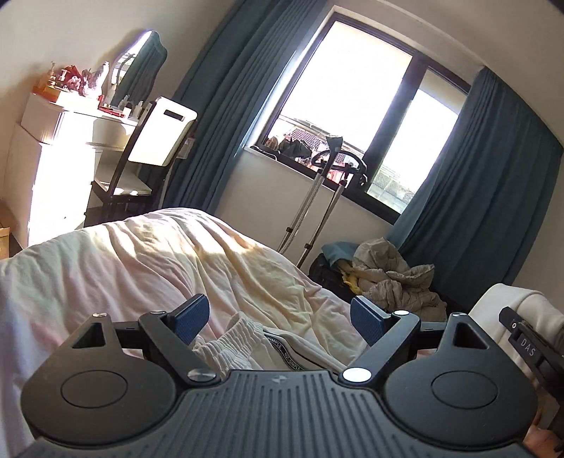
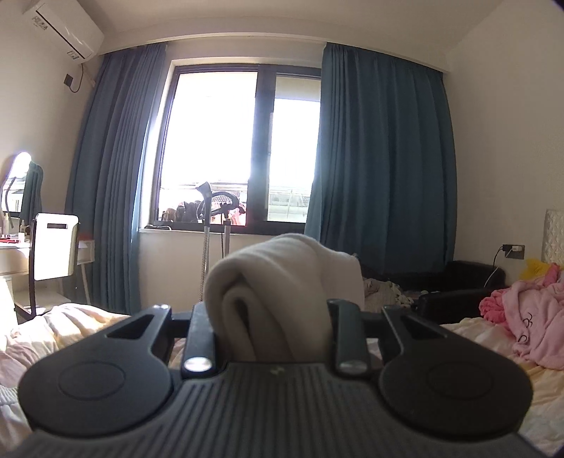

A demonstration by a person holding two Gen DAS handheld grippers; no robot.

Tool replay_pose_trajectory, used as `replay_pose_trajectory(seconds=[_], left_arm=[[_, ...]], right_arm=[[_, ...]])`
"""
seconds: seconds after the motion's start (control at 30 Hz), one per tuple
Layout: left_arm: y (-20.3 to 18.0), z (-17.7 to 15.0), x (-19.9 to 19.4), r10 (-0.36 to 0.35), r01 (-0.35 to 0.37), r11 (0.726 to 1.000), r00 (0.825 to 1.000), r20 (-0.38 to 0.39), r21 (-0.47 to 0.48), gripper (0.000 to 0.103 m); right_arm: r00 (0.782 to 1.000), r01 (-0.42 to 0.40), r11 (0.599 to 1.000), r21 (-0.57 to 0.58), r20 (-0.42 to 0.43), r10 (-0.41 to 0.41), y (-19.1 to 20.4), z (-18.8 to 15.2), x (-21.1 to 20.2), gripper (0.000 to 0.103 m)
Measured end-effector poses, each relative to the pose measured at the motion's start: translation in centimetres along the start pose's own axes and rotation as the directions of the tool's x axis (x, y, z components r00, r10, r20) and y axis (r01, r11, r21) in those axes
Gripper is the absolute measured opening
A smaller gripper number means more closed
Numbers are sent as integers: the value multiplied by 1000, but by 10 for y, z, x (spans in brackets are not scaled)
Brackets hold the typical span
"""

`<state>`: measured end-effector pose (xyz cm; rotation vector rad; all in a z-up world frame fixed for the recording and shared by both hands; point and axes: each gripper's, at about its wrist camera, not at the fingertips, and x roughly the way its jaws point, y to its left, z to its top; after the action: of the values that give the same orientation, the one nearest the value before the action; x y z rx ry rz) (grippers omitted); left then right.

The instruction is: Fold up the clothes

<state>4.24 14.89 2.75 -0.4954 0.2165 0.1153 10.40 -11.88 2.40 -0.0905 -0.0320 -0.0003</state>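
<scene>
**Right gripper clamped on raised cloth**

Right gripper (image 2: 271,331) grips a bunched cream fleece garment (image 2: 282,282), lifted above the cream-sheeted bed (image 2: 493,387). Left gripper (image 1: 278,320) gapes, empty, over its white elastic waistband (image 1: 229,341) at 6 o'clock. Judged mid-fold; laying flat follows.

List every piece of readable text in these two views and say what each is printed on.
"SIMPLE NOT SIMPLE", repeating: inner band of the cream garment on the bed, under the open left gripper.
"DAS": black body of the right gripper.
Labels on the air conditioner: too small to read.
</scene>
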Motion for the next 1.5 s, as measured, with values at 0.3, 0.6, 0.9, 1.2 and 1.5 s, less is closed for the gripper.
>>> replay_pose_trajectory(seconds=[0.3,0.6,0.9,1.2,1.5], left_arm=[[52,42,-39,-91,115,984,982,167,-140,90],[57,25,-3,-79,87,988,995,66,-130,90],[30,0,23,-82,90,994,989,-120,66,90],[1,-36,27,23,41,966,970,-243,256,90],[-17,-56,12,125,-13,922,956,-265,387,90]], right_arm=[[944,-321,944,-74,-110,312,164,-61,-2,30],[851,-483,875,42,-210,480,190,-97,-1,38],[738,-626,773,100,-243,629,103,-58,-27,54],[772,-566,823,49,-317,550,-9,-44,-62,65],[776,-433,889,148,-440,452,-32,-84,-44,68]])
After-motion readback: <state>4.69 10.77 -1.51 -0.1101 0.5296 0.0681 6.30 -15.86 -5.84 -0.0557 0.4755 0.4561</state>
